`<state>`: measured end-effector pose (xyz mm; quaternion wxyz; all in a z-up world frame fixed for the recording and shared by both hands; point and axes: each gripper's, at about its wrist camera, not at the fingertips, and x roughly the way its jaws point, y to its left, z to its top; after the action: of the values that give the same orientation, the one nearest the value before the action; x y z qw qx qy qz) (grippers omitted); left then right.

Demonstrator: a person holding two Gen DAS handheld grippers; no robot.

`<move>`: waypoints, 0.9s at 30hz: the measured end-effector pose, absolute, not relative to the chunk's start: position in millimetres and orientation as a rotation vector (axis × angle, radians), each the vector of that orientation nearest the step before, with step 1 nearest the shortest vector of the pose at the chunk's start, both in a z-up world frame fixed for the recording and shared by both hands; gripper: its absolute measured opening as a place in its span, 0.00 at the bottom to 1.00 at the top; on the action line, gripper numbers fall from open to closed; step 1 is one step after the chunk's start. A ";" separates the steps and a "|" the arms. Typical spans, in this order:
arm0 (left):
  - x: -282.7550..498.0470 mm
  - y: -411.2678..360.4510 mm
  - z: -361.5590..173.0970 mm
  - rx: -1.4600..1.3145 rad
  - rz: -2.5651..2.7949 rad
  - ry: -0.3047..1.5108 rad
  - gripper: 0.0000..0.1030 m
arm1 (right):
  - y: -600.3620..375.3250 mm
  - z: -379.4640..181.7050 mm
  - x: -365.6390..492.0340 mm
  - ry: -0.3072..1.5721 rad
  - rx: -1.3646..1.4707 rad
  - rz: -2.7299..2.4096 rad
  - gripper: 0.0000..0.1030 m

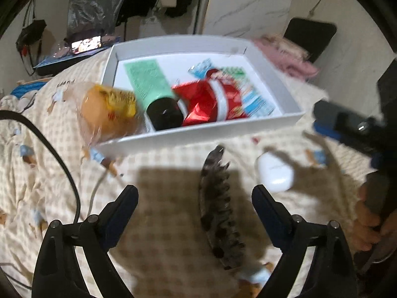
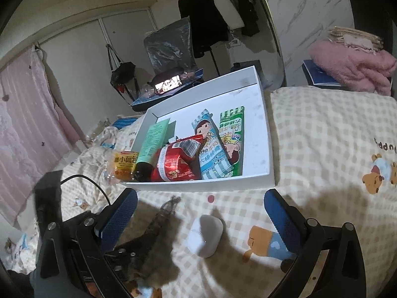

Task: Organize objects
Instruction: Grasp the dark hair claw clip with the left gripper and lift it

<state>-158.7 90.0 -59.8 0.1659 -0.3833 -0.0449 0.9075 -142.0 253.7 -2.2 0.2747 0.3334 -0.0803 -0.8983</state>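
A white box (image 1: 198, 134) (image 2: 269, 149) lies on the checked bedspread and holds a green tube with a black cap (image 1: 151, 87) (image 2: 152, 140), a red snack bag (image 1: 211, 99) (image 2: 173, 164) and blue and green candy packs (image 2: 211, 154). A wrapped orange bun (image 1: 109, 109) (image 2: 124, 165) leans at the box's left edge. A dark hair claw clip (image 1: 220, 213) (image 2: 161, 213) lies between my left gripper's open fingers (image 1: 194, 193). A white earbud case (image 1: 274, 171) (image 2: 206, 236) lies between my right gripper's open fingers (image 2: 199, 202). Both grippers are empty.
A black cable (image 1: 62, 164) runs over the bedspread at left. A pink blanket pile (image 2: 352, 67) sits at the back right. A lit screen (image 2: 168, 84) and hanging clothes (image 2: 206, 17) stand behind the bed. A pink curtain (image 2: 24, 124) hangs at the left.
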 end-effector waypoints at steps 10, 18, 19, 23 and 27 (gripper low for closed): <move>-175.5 49.8 -75.0 -1.187 2.466 -0.405 0.68 | 255.2 -5.2 -146.7 -0.241 0.932 -2.394 1.00; -184.3 77.7 -84.1 -1.244 2.424 -0.251 0.64 | 256.8 -9.9 -149.4 -0.250 0.960 -2.394 1.00; -185.3 80.0 -85.5 -1.258 2.427 -0.241 0.59 | 257.6 -10.6 -150.3 -0.255 0.967 -2.395 1.00; -185.4 82.6 -90.9 -1.309 2.412 -0.227 0.51 | 260.7 -12.6 -151.7 -0.275 0.982 -2.393 1.00; -183.0 84.5 -89.4 -1.311 2.379 -0.252 0.31 | 259.5 -12.5 -152.6 -0.272 0.987 -2.389 1.00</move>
<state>-183.0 84.5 -89.4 0.2052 -0.4704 -0.0904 0.8535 -152.6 259.5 -12.5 0.2681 0.3659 -0.1008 -0.8855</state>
